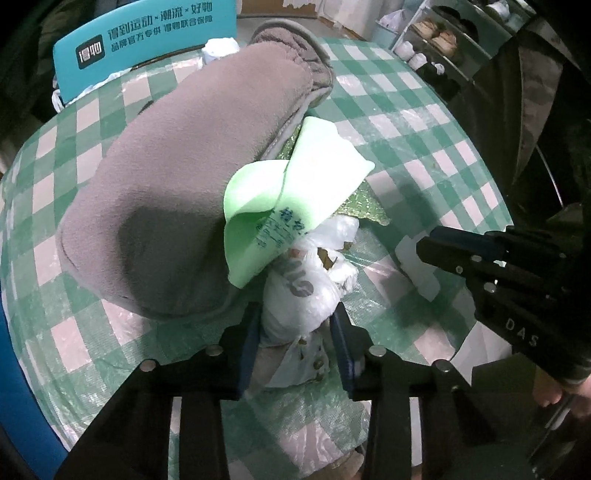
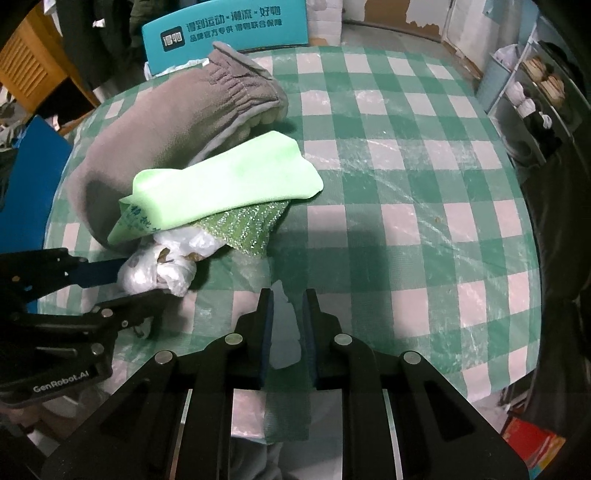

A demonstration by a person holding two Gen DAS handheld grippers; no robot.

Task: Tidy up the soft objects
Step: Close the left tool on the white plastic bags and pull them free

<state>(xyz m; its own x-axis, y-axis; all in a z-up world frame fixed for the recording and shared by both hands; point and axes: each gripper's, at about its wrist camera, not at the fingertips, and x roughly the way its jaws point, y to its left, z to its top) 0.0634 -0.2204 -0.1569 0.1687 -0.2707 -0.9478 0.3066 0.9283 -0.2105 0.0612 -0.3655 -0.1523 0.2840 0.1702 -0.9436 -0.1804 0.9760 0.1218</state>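
The left gripper (image 1: pixel 297 332) is seen clamped on a crumpled white plastic bag with brownish contents (image 1: pixel 306 291), its two blue-padded fingers (image 1: pixel 248 343) pressed against either side of the bundle. In the right wrist view the same gripper (image 2: pixel 136 277) enters from the left edge, with the bag (image 2: pixel 162 267) held between its fingertips at the near-left part of the table. The right gripper (image 2: pixel 287 325) is held just above the tabletop with its fingers (image 2: pixel 266 332) parted by a narrow gap; nothing is gripped, and only a small pale scrap (image 2: pixel 286 332) lying on the cloth is seen through the gap. In the left wrist view this gripper (image 1: pixel 428 245) reaches in from the right, near the bag but apart from it.

Directly beyond the bag, a folded light green cloth with dark printed characters (image 2: pixel 225 181) is laid partly over it and over a glittery green scouring pad (image 2: pixel 247 225), whose corner is exposed beneath the cloth's near edge. The cloth leans against a large grey fleece bundle with an elasticated, gathered end (image 2: pixel 177 122), which is stretched across the far-left part of the table and touches the cloth along its length.

All of these things are carried by a round table covered in a green-and-white checked cloth under clear plastic (image 2: pixel 406 184). Behind the fleece bundle, a teal sign with white Chinese lettering (image 2: pixel 225 31) is stood at the table's far edge. A shelf rack holding shoes (image 2: pixel 535 85) is seen at the right.
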